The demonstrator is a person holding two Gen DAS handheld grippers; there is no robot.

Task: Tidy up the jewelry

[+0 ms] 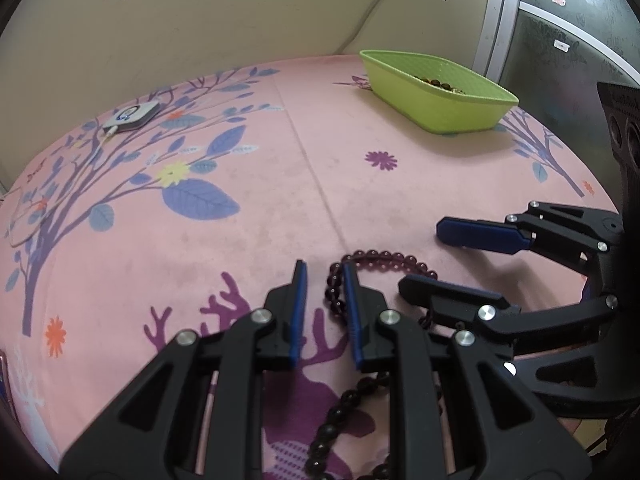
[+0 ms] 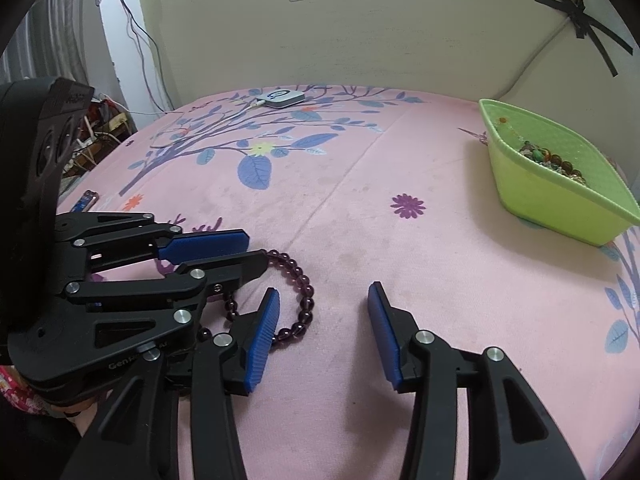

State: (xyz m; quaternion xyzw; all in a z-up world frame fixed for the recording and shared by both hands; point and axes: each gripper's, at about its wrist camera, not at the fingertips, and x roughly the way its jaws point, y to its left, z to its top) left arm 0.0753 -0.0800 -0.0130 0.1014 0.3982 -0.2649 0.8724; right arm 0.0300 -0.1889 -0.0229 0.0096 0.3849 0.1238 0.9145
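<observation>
A string of dark purple beads [image 1: 376, 255] lies on the pink sheet, curling between both grippers. My left gripper [image 1: 324, 268] points down at it with its jaws a little apart. One strand runs between them against the right pad, and the left pad stands clear of it. In the right wrist view the bead loop [image 2: 306, 280] lies just inside the left finger of my right gripper [image 2: 323, 289], which is open with no pad pressing on it. The left gripper [image 2: 256, 248] sits close on its left. A green basket [image 2: 540, 204] at the far right holds other beaded pieces [image 2: 560, 164].
The green basket [image 1: 440, 116] stands near the wall. A white device [image 1: 132, 116] with a cable lies at the sheet's far side. A small blue item [image 2: 84, 202] rests by the left edge, with tangled cables [image 2: 100, 128] beyond it.
</observation>
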